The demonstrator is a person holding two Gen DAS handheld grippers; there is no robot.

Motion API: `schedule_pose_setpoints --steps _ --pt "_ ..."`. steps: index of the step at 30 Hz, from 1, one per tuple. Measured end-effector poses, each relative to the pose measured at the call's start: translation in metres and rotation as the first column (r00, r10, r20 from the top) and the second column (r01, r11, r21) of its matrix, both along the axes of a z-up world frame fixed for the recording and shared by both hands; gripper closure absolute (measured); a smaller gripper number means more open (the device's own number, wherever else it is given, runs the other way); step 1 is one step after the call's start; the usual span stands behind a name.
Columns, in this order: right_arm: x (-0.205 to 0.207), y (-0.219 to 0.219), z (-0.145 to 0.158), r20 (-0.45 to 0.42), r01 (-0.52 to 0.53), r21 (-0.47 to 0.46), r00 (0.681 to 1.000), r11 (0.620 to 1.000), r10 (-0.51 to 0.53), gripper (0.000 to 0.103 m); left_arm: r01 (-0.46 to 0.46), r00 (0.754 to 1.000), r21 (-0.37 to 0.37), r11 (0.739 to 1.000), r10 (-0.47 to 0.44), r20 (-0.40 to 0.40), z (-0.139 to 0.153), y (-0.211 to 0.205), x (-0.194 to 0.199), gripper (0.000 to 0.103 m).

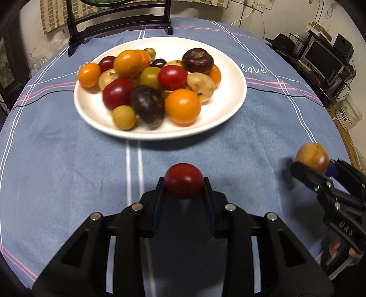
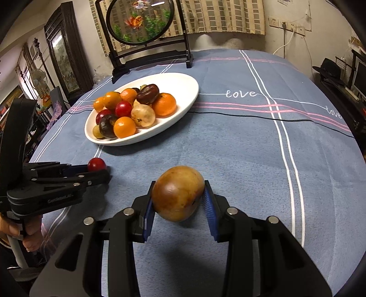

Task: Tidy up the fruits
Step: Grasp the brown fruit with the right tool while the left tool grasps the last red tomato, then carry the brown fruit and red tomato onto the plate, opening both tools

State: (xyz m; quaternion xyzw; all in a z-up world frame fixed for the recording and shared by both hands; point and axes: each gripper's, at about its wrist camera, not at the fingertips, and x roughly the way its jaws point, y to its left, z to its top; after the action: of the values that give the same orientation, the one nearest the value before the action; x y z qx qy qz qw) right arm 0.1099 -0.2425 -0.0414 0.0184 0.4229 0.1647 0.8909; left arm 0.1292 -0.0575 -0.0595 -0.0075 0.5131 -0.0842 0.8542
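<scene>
A white plate (image 1: pixel 231 107) (image 2: pixel 183 96) piled with several red, orange, dark purple and tan fruits sits on the blue tablecloth beyond both grippers. My left gripper (image 1: pixel 184 180) (image 2: pixel 100 169) is shut on a small red tomato (image 1: pixel 184 179) (image 2: pixel 96 164), held above the cloth in front of the plate. My right gripper (image 2: pixel 178 194) (image 1: pixel 313 166) is shut on a yellow-brown oval fruit (image 2: pixel 178 193) (image 1: pixel 312 156), with its blue pads pressed on both sides. The right gripper is off to the right of the left one.
A dark wooden stand with a round painted screen (image 2: pixel 140 20) stands at the table's far edge behind the plate. Shelves with a hat and electronics (image 1: pixel 320 52) lie beyond the table's right edge. A person's hand (image 2: pixel 20 230) grips the left handle.
</scene>
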Motion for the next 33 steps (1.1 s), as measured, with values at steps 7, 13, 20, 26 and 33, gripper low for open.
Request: schedule_pose_setpoints --steps 7,13,20,26,33 --pt "-0.002 0.018 0.011 0.021 -0.033 -0.020 0.999 0.999 0.033 0.064 0.009 0.999 -0.021 1.000 -0.008 0.034 0.013 0.012 -0.012 0.071" --pt "0.005 0.033 0.027 0.062 -0.059 -0.022 0.996 0.998 0.060 0.064 -0.004 0.996 -0.027 1.000 0.007 0.085 0.033 0.026 -0.007 0.071" --pt "0.036 0.056 0.047 0.111 -0.107 -0.009 0.988 0.994 0.108 0.064 -0.001 0.986 -0.011 1.000 0.003 0.166 0.063 0.029 0.025 0.071" --pt "0.089 0.071 0.057 0.129 -0.091 0.023 0.988 0.996 0.087 0.063 -0.008 0.982 -0.035 0.999 0.014 0.190 0.074 0.030 0.081 0.071" --pt "0.144 0.080 0.041 0.074 -0.054 0.019 0.996 0.998 0.052 0.063 -0.052 0.982 -0.014 0.999 0.053 0.181 0.068 0.034 0.138 0.071"
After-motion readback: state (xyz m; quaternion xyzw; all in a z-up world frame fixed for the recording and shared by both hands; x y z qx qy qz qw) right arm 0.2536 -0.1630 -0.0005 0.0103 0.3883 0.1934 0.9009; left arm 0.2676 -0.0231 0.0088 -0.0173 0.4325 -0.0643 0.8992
